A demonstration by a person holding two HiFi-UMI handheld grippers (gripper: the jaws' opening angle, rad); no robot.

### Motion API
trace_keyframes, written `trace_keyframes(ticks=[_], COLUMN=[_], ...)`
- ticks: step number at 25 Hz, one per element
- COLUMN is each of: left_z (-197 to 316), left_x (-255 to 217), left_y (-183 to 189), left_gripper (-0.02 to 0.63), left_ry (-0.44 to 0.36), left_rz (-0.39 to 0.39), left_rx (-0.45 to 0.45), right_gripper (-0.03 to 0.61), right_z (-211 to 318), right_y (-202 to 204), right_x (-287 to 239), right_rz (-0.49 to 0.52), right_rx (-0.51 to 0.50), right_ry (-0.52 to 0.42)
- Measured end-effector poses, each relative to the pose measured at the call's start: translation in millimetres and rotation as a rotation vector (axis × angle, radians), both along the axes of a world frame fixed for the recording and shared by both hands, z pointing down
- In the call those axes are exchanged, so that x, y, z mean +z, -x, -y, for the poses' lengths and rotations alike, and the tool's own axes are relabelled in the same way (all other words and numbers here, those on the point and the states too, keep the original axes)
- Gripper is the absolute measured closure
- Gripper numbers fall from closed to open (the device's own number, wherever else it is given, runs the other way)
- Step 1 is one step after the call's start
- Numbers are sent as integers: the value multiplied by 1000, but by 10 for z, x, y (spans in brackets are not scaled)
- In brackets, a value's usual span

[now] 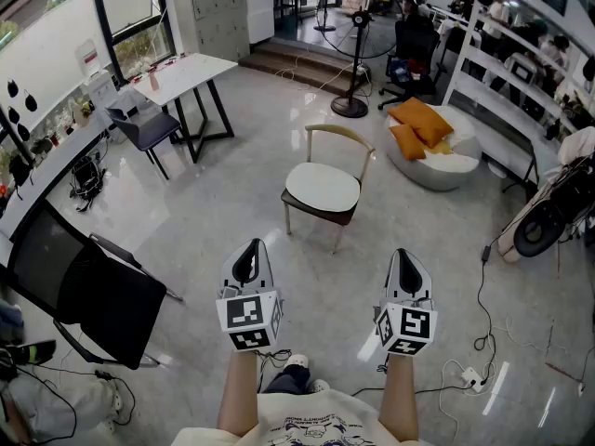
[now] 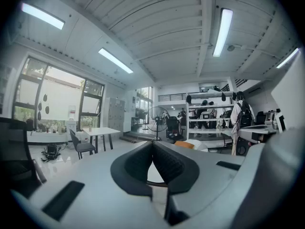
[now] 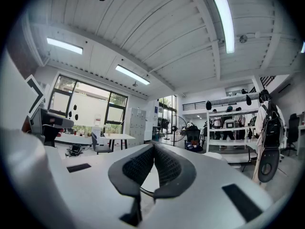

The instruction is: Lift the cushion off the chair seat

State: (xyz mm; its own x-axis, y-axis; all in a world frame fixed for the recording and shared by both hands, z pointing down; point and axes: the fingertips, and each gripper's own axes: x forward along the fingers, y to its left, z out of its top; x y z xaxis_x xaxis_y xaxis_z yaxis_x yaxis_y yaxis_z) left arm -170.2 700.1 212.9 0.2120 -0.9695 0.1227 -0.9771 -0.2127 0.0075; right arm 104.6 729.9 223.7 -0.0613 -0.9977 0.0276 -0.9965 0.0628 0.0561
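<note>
You've got: one white oval seat cushion (image 1: pixel 322 187), one wooden-backed chair (image 1: pixel 337 128), two orange square pillows (image 1: pixel 423 119) (image 1: pixel 407 142), one white round pouf (image 1: pixel 446 167), one black pedestal fan (image 1: pixel 350 108), one white trestle table (image 1: pixel 186 68).

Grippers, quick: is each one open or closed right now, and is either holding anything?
Left gripper: closed, holding nothing.
Right gripper: closed, holding nothing.

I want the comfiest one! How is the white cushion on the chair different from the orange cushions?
The white cushion is round and flat; the orange cushions are squarish and look puffier. The white cushion lies alone on the chair seat; the orange cushions are two, piled on a white pouf. Nobody is touching either kind.
</note>
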Motion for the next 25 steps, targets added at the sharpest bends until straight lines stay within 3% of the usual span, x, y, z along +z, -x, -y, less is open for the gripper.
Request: trace_keyframes(ticks=[21,25], left_z=[552,772], left_x=[192,243], left_y=[414,554], left_gripper=[600,600], left_ry=[14,27], left_rz=[-4,-4], left_rx=[6,3], right_gripper=[566,535], right_z=[503,680], right_y=[335,431], right_x=[181,209], right_rz=[4,16], right_rx=[36,49], right_ry=[9,12])
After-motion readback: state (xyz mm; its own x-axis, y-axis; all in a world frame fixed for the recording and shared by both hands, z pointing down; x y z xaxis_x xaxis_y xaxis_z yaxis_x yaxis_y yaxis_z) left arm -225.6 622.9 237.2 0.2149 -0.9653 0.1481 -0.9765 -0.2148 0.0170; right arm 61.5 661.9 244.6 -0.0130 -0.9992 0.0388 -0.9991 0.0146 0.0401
